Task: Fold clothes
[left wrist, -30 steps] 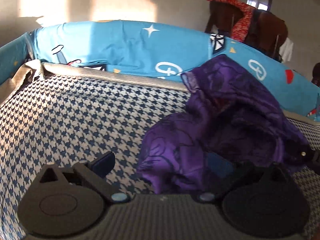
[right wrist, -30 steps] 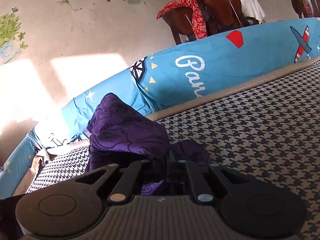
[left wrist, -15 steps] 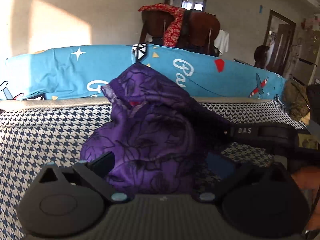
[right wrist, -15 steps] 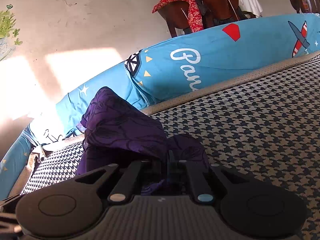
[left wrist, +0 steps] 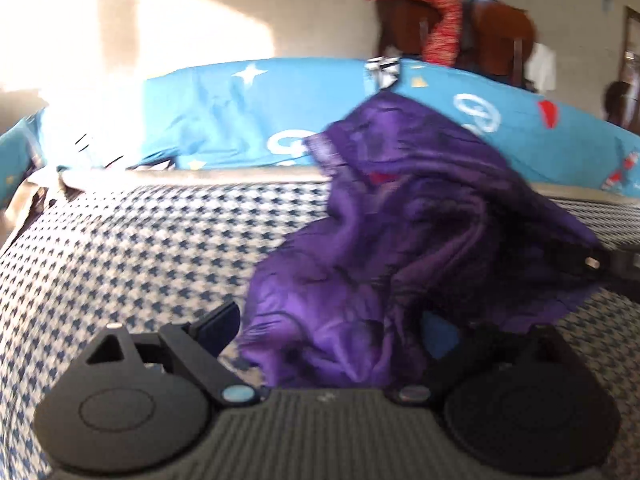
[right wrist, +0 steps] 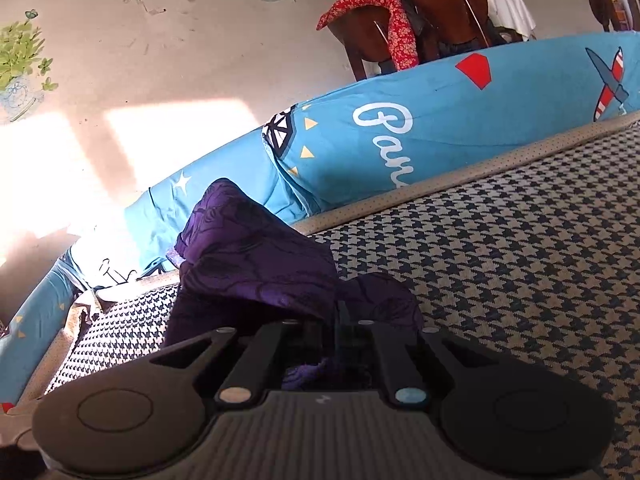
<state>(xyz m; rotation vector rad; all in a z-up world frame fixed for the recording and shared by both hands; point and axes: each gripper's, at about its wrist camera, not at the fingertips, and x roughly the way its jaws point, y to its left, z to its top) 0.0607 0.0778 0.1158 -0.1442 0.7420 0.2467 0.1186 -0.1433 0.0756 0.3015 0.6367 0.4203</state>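
Houndstooth bed [right wrist: 520,248], purple garment [left wrist: 400,240] bunched: right tool [right wrist: 336,320] pinches its edge to lift, left tool [left wrist: 332,320] wide, cloth between its fingers.

Sunlight patches fall on a pale wall with plant decals [right wrist: 24,56]. Beyond the houndstooth bed's far edge stand brown wooden chairs [right wrist: 444,8], one draped with red patterned cloth [right wrist: 384,12]

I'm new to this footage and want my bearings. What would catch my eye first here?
The crumpled purple garment stands out first, heaped on the houndstooth cover; the right gripper is shut on a bunch of it, and the left gripper is open right in front of it. Behind runs a bright blue printed cushion, with a red floral cloth draped over a wooden chair beyond.
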